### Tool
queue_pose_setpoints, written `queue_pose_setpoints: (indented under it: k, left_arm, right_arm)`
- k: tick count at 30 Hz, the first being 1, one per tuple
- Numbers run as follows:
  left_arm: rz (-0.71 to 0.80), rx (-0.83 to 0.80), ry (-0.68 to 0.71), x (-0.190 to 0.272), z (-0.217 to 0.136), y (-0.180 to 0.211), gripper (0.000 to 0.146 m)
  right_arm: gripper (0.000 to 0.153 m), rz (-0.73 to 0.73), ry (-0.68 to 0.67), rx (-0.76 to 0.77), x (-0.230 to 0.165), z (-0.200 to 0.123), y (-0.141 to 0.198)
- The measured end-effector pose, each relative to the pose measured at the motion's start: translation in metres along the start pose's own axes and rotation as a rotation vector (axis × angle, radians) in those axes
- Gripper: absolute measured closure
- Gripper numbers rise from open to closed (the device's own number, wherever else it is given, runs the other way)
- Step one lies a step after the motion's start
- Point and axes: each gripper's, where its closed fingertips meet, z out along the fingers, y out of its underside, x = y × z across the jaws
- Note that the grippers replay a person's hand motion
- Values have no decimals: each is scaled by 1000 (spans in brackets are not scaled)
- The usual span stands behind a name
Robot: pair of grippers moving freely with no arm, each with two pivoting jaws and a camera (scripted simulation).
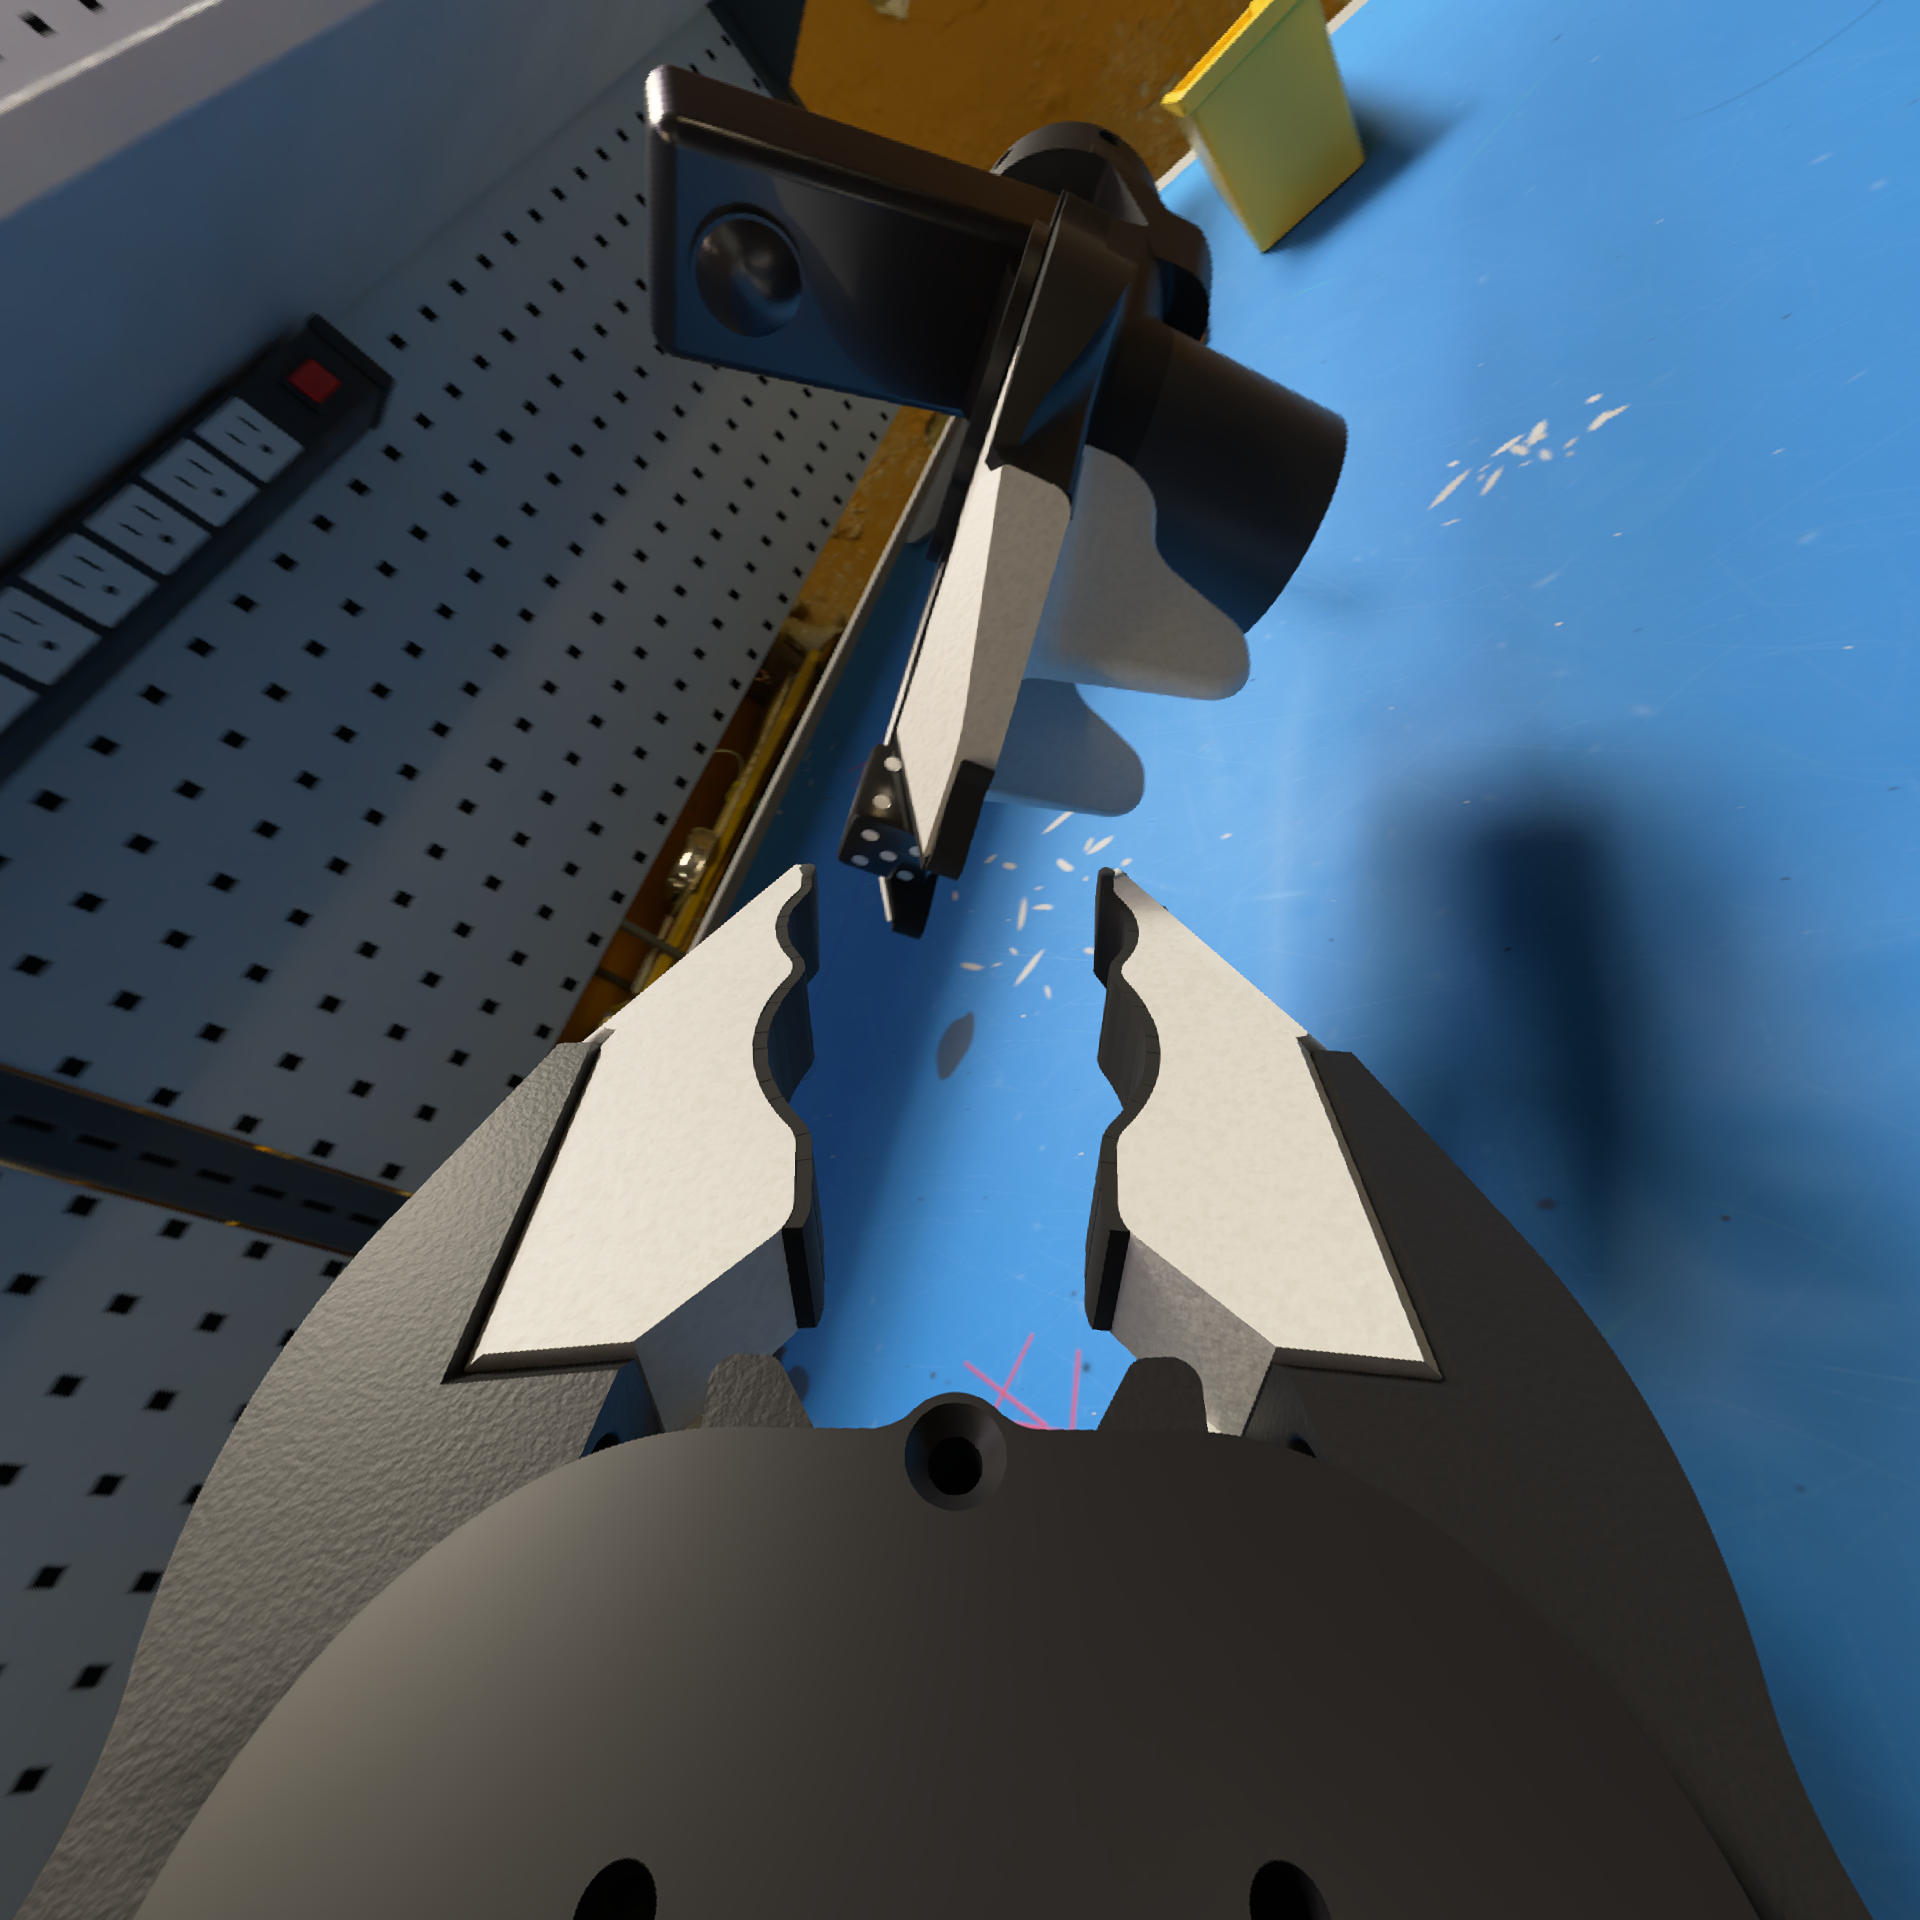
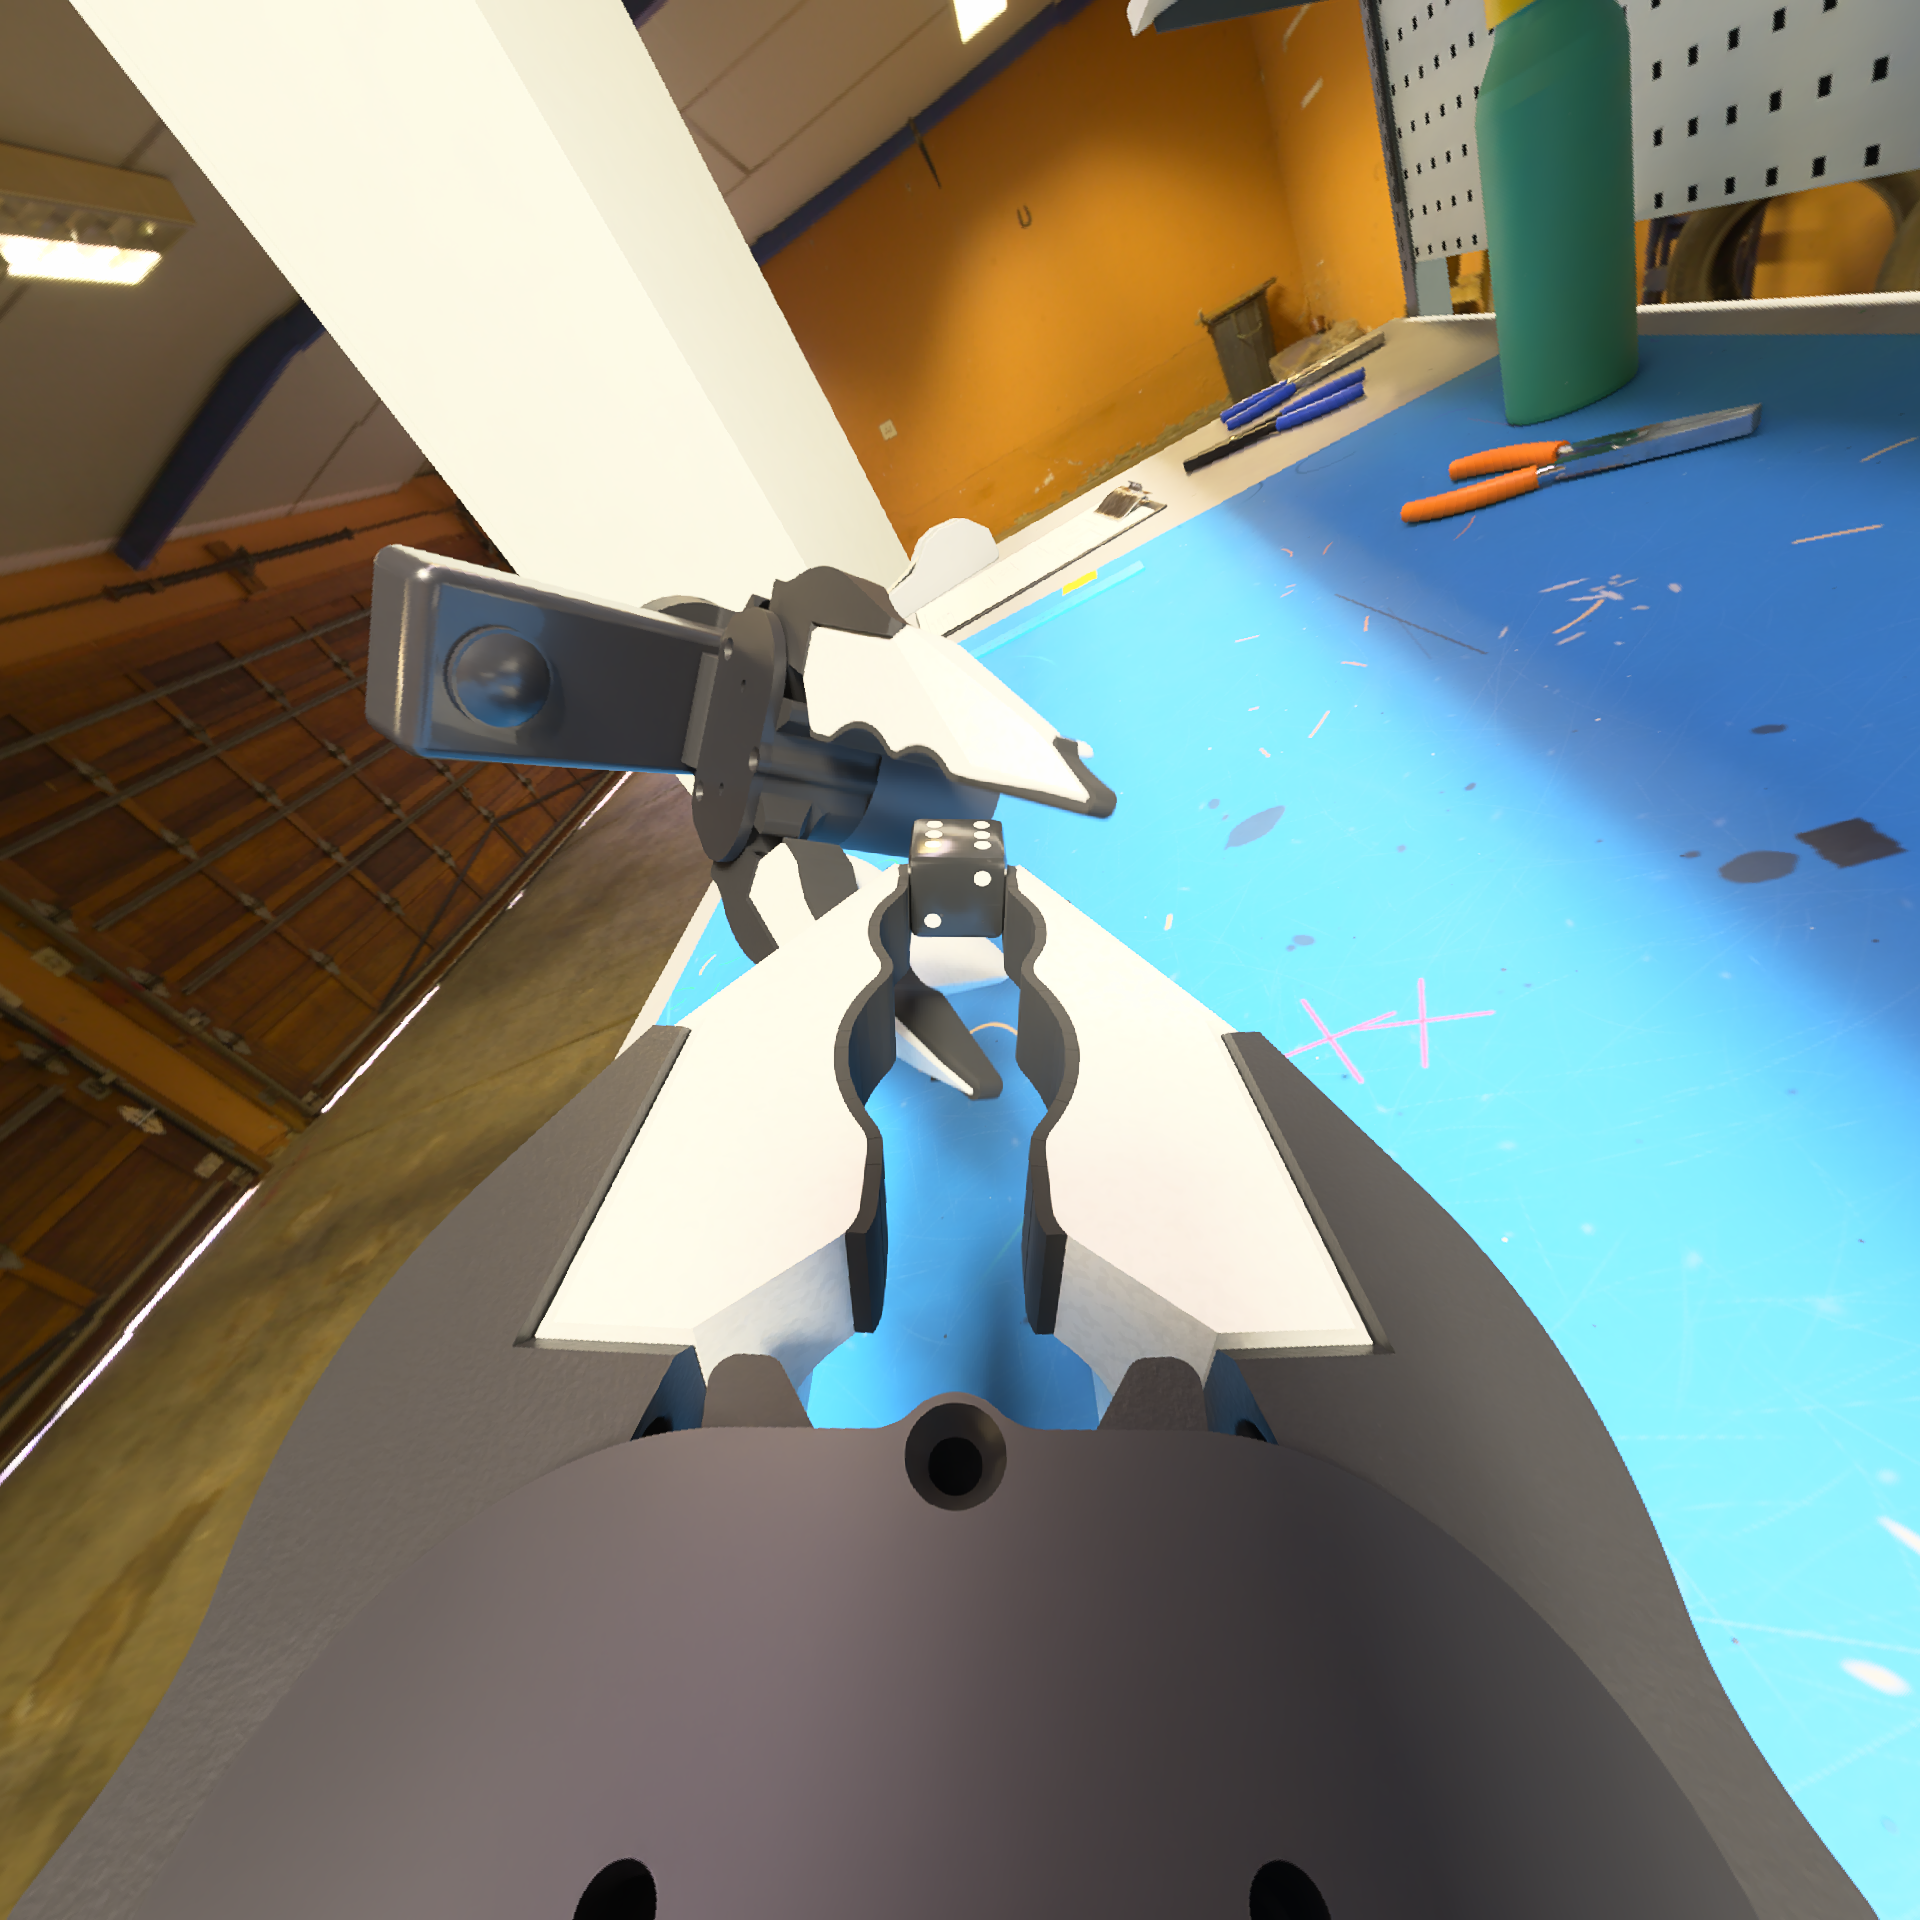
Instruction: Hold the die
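Right gripper (image 2: 956, 883) pinches the black die (image 2: 956, 878) at its fingertips, lifted above the blue desk (image 2: 1558, 1143) near its edge. Left gripper (image 1: 956, 883) gapes empty just beside. Keep squeeze steady; shallow hold could slip.

My right gripper (image 2: 956, 883) has its two fingers drawn in close, the tips pinched on a small load raised clear of the surface below; its white fingers (image 2: 769, 1091) converge toward the tips. From the left wrist view I see that same right gripper (image 1: 914, 883) angled steeply downward, edge-on. My left gripper (image 1: 954, 883) has its jaws spread with nothing between them, tips just short of the right one's. In the right wrist view the left gripper (image 2: 1081, 790) sits just beyond my right fingertips, turned sideways.
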Motion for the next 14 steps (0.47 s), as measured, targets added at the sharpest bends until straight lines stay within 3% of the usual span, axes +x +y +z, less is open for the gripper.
queue_pose_setpoints:
  k: [7,14]
  left_arm:
    - [64,-30,-8,4,2,5,100]
    - [37,-27,-21,0,0,8,111]
  right_arm:
    - [136,26,-19,21,2,1,4]
    - [136,57,-33,52,2,4,4]
